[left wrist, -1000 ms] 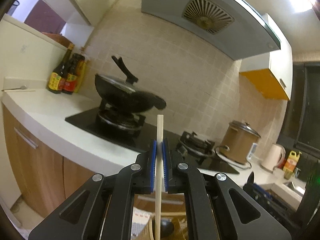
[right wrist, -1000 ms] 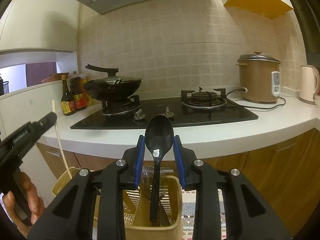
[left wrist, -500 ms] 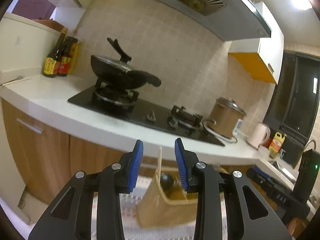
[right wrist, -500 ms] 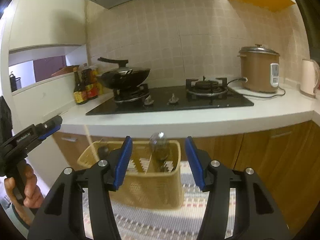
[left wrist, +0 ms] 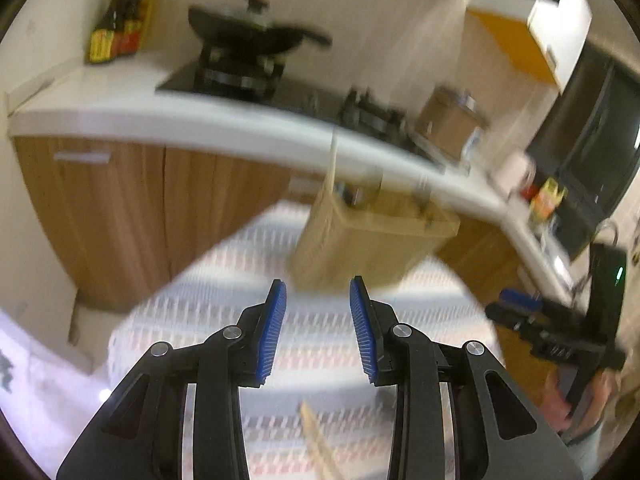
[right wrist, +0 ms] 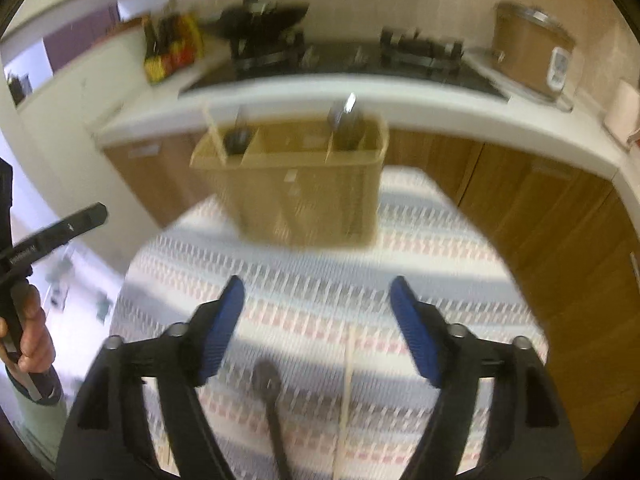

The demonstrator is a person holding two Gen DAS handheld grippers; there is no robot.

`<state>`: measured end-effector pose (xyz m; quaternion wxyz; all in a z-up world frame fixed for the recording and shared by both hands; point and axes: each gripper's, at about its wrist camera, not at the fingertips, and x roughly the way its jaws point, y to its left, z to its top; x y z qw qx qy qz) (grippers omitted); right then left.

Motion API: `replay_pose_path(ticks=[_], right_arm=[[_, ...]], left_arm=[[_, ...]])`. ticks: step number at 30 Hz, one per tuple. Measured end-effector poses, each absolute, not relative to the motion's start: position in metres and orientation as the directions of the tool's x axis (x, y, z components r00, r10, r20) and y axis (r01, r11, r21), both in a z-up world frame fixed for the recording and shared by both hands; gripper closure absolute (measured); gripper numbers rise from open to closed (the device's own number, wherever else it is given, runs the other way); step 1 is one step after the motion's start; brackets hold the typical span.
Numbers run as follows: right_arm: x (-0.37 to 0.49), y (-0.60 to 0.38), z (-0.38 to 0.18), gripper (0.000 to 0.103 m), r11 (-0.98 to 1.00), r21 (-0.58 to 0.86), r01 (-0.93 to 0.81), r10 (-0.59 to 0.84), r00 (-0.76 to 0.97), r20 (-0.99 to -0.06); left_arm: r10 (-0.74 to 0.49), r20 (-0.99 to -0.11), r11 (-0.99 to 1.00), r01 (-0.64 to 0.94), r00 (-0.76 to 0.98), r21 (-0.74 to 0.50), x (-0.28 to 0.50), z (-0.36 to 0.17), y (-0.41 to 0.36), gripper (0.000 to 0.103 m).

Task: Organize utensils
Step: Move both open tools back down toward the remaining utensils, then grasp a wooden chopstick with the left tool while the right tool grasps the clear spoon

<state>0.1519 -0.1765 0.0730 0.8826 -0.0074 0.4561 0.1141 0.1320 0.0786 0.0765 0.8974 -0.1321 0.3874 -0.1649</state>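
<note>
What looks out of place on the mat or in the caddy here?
Nothing spilled or damaged. A black spoon and a chopstick lie loose on the mat, outside the caddy, which already holds a chopstick and dark utensils. Motion blur hides finer detail.

A white worktop (right wrist: 280,88) runs across the far side, above wooden cabinet doors (right wrist: 540,200). A black gas hob (right wrist: 344,60) is set into the worktop. A black wok (right wrist: 260,16) with a long handle stands on the left burner; the right burner (right wrist: 420,46) is bare. Dark sauce bottles (right wrist: 168,48) with yellow and red labels stand left of the hob. A brown rice cooker (right wrist: 532,56) with a metal lid stands right of the hob. A striped mat (right wrist: 320,280) with grey and pink bands covers the near surface. An orange wall cabinet (left wrist: 516,44) hangs at upper right in the left wrist view
</note>
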Motion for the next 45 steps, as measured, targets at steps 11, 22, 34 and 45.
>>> replay_pose_path(ticks=[11,22,34,45], right_arm=[[0.141,-0.172,0.006,0.016,0.973,0.162,-0.166,0.211,0.344,-0.915],[0.118,-0.124,-0.055,0.059,0.958,0.032,-0.286,0.093,0.203,-0.975],[0.113,-0.079,-0.060,0.069,0.931,-0.119,-0.344,-0.031,0.251,-0.968],[0.105,-0.082,-0.052,0.095,0.958,-0.051,-0.283,0.024,0.255,-0.967]], left_arm=[[-0.375,-0.829,0.926,0.215,0.414,-0.311,0.093,-0.018,0.066,0.072],[-0.272,-0.893,0.940,0.296,0.359,-0.167,0.081,-0.054,0.026,0.075],[-0.119,-0.903,0.947,0.321,0.413,0.022,0.086,-0.058,-0.007,0.090],[-0.259,-0.872,0.962,0.196,0.416,-0.192,0.095,-0.052,0.039,0.099]])
